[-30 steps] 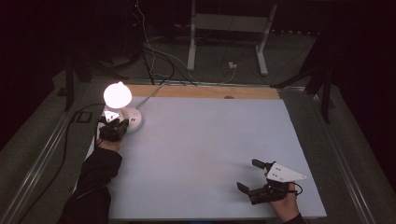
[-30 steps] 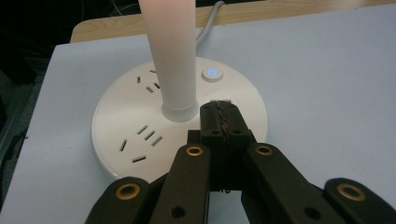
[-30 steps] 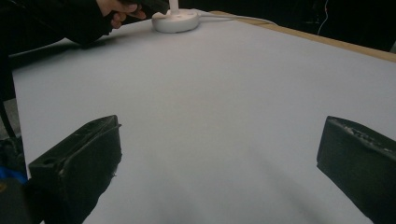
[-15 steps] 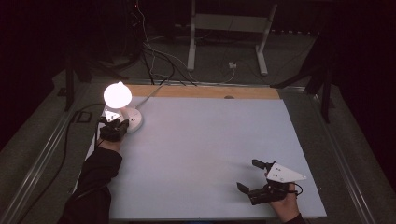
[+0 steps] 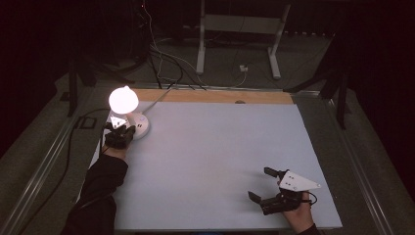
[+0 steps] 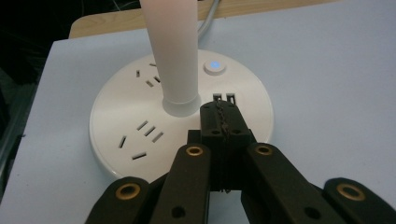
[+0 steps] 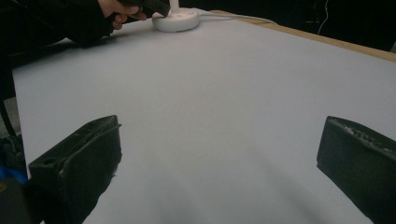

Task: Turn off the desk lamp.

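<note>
At the table's far left corner the lit lamp is standing, the left gripper hovering clenched over its base near the button, probably next to press, the right gripper resting released.

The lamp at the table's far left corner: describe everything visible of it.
The lamp is lit, its round white head glowing. A white stem rises upright from a round, flat, white plastic-looking base with socket slots, two USB ports and a blue-lit button. It stands on the table. The left gripper, fingers shut, is over the base beside the stem.
</note>
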`<state>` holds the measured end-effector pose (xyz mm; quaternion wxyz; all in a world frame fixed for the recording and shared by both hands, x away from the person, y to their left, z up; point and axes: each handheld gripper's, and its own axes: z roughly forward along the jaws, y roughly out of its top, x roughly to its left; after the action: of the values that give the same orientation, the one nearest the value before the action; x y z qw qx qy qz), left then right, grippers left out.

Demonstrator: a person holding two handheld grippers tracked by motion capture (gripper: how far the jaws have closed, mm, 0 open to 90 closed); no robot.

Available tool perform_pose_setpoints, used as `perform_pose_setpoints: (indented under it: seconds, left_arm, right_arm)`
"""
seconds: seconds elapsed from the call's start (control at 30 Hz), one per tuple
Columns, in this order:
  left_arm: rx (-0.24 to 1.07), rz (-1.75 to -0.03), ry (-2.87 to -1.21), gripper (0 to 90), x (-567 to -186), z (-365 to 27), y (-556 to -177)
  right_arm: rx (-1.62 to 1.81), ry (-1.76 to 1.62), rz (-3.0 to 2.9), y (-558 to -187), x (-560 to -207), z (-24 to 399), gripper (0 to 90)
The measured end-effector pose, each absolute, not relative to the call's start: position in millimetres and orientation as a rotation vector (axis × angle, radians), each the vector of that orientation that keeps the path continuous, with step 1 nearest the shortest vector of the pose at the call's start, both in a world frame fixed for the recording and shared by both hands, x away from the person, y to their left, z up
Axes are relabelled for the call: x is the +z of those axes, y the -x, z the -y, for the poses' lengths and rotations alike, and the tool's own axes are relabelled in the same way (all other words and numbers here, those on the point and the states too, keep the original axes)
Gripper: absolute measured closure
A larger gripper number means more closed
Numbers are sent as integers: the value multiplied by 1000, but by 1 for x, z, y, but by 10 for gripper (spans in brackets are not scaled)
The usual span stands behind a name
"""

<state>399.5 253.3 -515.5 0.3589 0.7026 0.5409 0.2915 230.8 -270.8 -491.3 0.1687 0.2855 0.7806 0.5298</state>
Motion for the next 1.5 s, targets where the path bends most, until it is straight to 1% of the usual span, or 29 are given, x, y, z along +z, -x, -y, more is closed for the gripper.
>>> perform_pose_setpoints:
  seconds: [0.1,0.17,0.2,0.23,0.27,0.47,0.67,1.03,1.5]
  left_arm:
    - [773,-1391,-1832,900,-515,-251,-399]
    - [760,-1385,-1835,900,-514,-250,-399]
    - [785,-1376,-1856,900,-514,-247,-398]
    - [795,-1328,-1902,900,-515,-241,-398]
    - [807,-1330,-1902,900,-515,-239,-399]
    - [796,-1337,-1803,900,-503,-249,-397]
    - [776,-1364,-1777,900,-501,-255,-396]
    - [769,-1367,-1818,900,-508,-254,-398]
    - [744,-1383,-1817,900,-513,-256,-399]
  right_arm:
    - [1502,-808,-2220,-231,-491,270,0]
    - [1500,-814,-2221,-231,-492,270,0]
    - [1500,-814,-2221,-231,-492,270,0]
    - [1498,-814,-2224,-231,-492,270,0]
    - [1497,-812,-2222,-231,-492,270,0]
    - [1504,-812,-2218,-231,-491,271,0]
    - [1499,-811,-2225,-231,-492,270,0]
    - [1501,-812,-2223,-230,-491,271,0]
    - [1507,-817,-2221,-231,-491,272,0]
